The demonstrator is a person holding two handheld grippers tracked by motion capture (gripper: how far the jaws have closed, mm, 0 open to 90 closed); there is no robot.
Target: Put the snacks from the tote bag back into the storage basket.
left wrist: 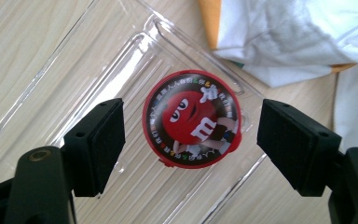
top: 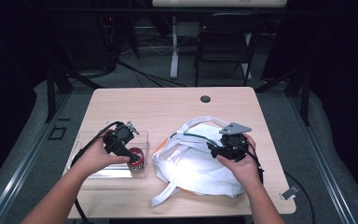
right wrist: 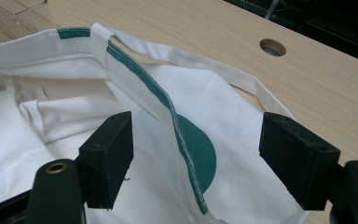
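Where the high view blurred detail, left gripper hung wide open, red candy tin between fingers, untouched, inside clear tray; right gripper gaped empty astride white bag hem.

Lab or recording studio, suggested by black curtained surrounds, a lone wooden table with a cable hole lit from above, cables trailed across grey carpet, a folding chair and desk leg seen behind
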